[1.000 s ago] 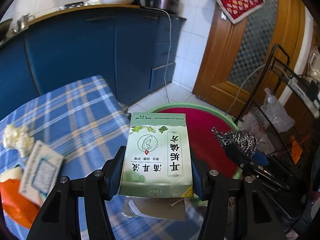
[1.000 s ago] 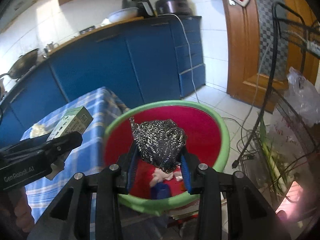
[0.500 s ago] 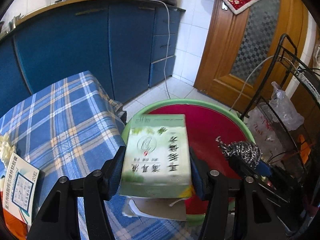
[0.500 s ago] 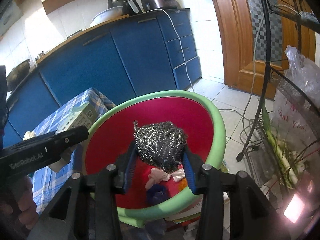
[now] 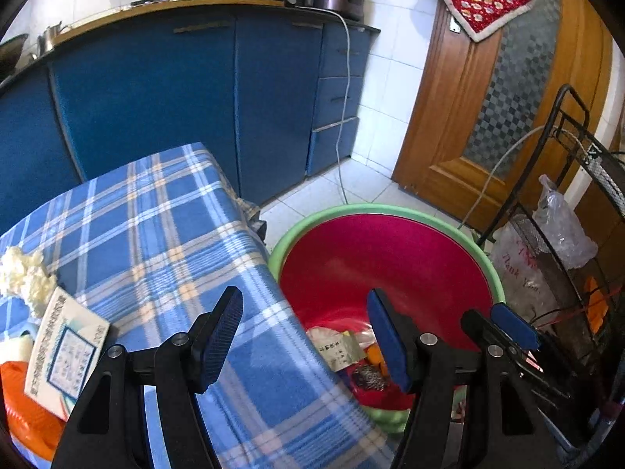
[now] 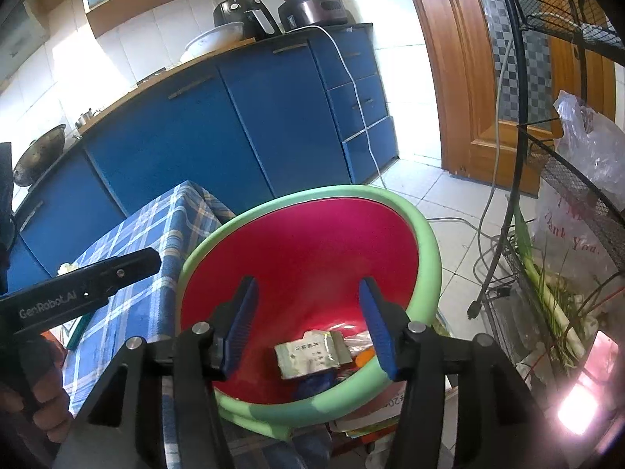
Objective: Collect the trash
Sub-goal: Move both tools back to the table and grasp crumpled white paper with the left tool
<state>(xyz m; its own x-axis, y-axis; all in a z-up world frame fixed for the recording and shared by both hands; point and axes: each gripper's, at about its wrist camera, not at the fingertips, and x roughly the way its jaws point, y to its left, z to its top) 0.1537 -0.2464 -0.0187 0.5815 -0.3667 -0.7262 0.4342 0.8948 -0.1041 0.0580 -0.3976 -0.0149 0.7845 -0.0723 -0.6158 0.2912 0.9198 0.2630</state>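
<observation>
Right wrist view: you are spreading both the right gripper (image 6: 308, 326) and left gripper (image 5: 304, 336), nothing between either's jaws, because the green carton (image 6: 310, 355) and steel scourer (image 5: 369, 375) are lying inside the red basin (image 6: 312, 242).

L tool (image 5: 304, 332) jaws just opened, empty, R tool (image 6: 308, 322) same

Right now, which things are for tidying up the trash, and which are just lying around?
For the job: red basin, green box and steel scrubber inside it, white box on the table.
Lying about: rice cooker, plastic bag, wire rack.
</observation>
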